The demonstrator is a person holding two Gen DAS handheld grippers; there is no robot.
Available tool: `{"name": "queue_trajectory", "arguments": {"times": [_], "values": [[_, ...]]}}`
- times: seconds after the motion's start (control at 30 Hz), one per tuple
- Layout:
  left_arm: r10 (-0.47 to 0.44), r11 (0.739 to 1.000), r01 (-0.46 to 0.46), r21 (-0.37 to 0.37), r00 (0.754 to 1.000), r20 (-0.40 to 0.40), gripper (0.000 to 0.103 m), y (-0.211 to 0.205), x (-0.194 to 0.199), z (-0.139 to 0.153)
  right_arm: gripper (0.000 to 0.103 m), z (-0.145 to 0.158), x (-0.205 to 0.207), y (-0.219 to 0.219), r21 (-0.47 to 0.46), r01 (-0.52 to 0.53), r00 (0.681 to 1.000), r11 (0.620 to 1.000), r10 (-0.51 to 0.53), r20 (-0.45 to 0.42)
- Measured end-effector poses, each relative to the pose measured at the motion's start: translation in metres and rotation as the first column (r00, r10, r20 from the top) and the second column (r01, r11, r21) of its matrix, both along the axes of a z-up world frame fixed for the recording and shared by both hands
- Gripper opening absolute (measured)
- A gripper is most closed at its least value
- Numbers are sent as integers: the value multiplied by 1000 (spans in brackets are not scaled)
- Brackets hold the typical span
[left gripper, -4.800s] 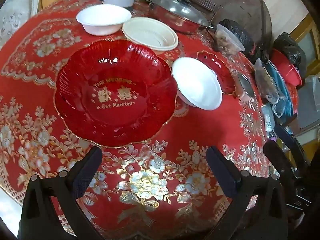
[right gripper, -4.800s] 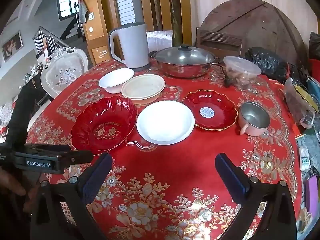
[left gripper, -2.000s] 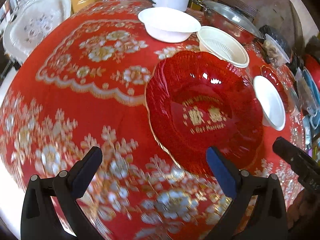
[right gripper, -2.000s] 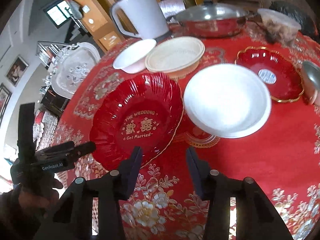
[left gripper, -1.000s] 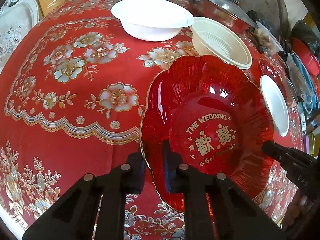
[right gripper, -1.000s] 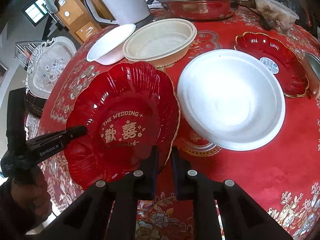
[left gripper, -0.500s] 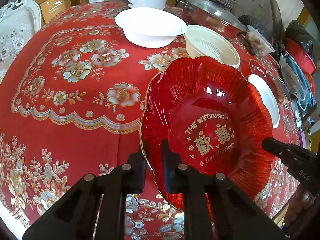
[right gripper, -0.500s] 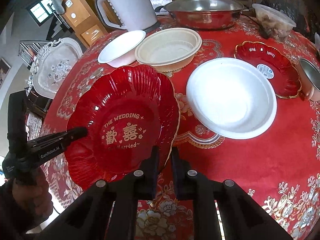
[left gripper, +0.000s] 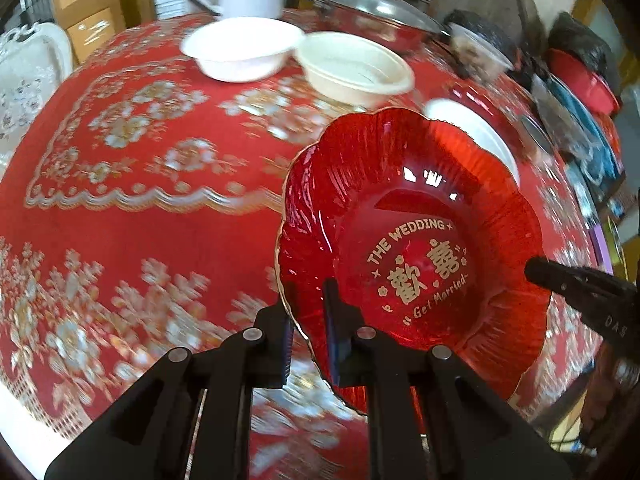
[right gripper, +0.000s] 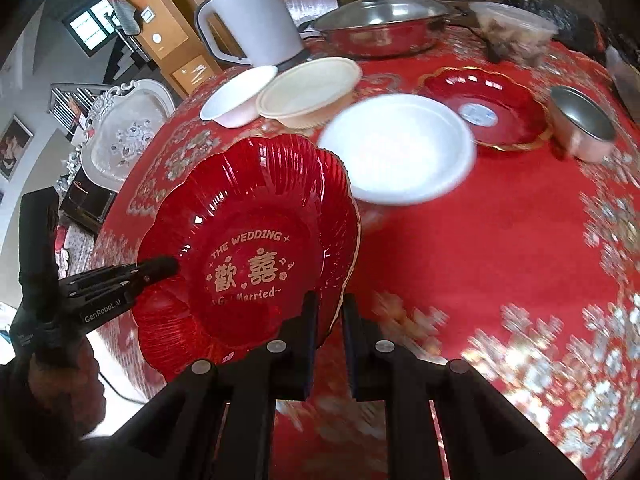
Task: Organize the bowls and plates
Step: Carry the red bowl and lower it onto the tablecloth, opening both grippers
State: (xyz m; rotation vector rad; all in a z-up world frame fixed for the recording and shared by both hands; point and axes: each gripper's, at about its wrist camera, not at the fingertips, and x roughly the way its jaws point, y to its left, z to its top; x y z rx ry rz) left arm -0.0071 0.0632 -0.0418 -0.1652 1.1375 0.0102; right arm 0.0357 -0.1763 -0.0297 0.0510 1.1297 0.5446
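The large scalloped red glass wedding plate (right gripper: 240, 248) with gold lettering has come up off the worktop (right gripper: 500, 264) since a second ago: the background behind it is now smeared with motion and its rim sits higher against the flat white plastic plate (right gripper: 396, 148) than before. The left hand-held gripper (left gripper: 307, 328) is pinching the plate's left rim, jaws pressed on the gold edge, and the right hand-held gripper (right gripper: 329, 332) is pinching the opposite rim in the same way, so the plate hangs between them, tilted toward the cameras. By my reading the lift is done and the carry has begun; the likely aim is to stack it with another dish such as the small red glass plate (right gripper: 484, 108), though which one cannot be told yet
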Motion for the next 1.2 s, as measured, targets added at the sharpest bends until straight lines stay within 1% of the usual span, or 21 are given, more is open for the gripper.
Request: {"name": "queue_trajectory", "arguments": {"times": [0.2, 0.3, 0.4, 0.5, 0.67, 0.8, 1.2], "values": [[-78, 997, 78, 7, 997, -19, 12, -45, -18, -2, 13, 1, -23, -43, -20, -43, 999, 999, 42, -3], [-102, 995, 102, 8, 994, -46, 13, -61, -26, -6, 13, -5, -32, -59, -24, -61, 998, 998, 61, -17], [-104, 994, 105, 11, 993, -62, 13, -71, -32, -9, 13, -8, -36, -71, -13, -73, 997, 997, 73, -29], [-89, 996, 91, 20, 994, -66, 13, -77, -37, -9, 13, -9, -38, -75, -11, -98, 995, 995, 98, -31], [-44, 999, 46, 14, 995, -88, 14, -77, -45, -16, 14, -12, -40, -72, -13, -141, 989, 990, 140, -38], [-5, 1000, 6, 13, 997, -77, 14, -75, -49, -17, 14, -13, -39, -69, -14, -168, 985, 986, 168, -35], [24, 999, -20, 39, 996, -92, 15, -81, -51, -21, 17, -15, -40, -72, -17, -194, 980, 981, 193, -35]]}}
